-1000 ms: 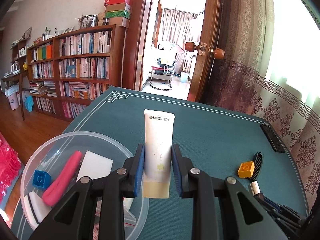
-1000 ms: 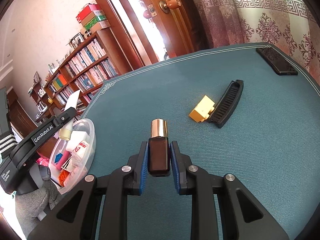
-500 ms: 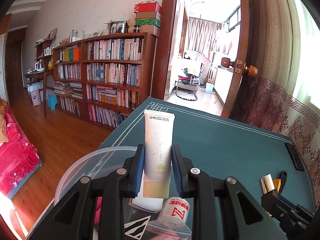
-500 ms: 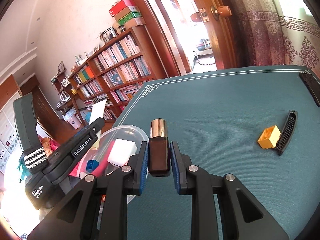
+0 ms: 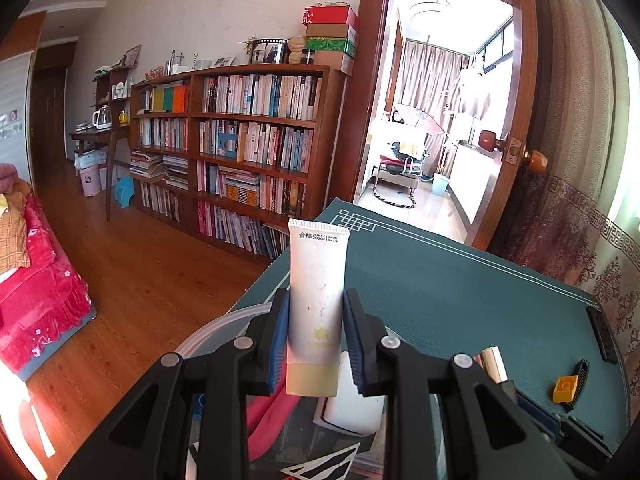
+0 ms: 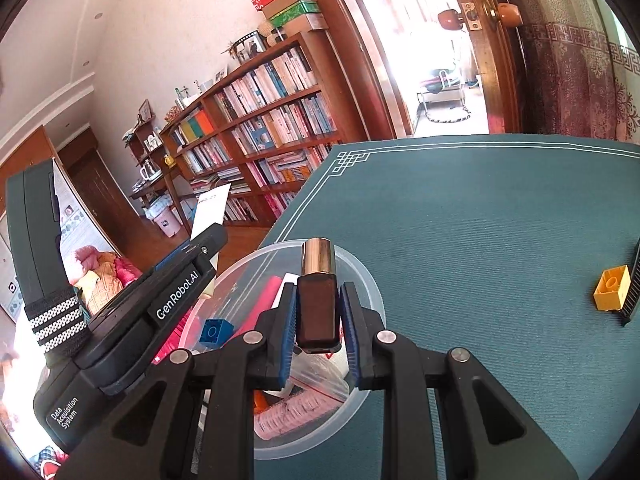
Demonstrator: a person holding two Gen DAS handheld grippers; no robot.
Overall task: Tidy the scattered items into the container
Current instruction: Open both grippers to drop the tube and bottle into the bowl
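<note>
Both grippers now over the bowl [image 6: 362, 276]

Left gripper [image 5: 316, 330] clamps the tube [image 5: 317, 304]; right gripper [image 6: 318, 320] clamps the bottle [image 6: 317, 306]; brick [image 6: 611, 293] now at 3 o'clock.

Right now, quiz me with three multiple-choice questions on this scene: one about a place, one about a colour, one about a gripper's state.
1. Where is the yellow brick?
A. in the bowl
B. on the table beside the comb
C. in the left gripper

2. What colour is the brick inside the bowl?
A. blue
B. green
C. white

3. What is the right gripper doing?
A. hanging open
B. shut on nothing
C. shut on the bottle

Answers:
1 B: it lies on the green table against the black comb.
2 A: a blue brick sits among the bowl's contents.
3 C: its pads clamp the brown bottle above the bowl, as the left gripper clamps the tube.
</note>
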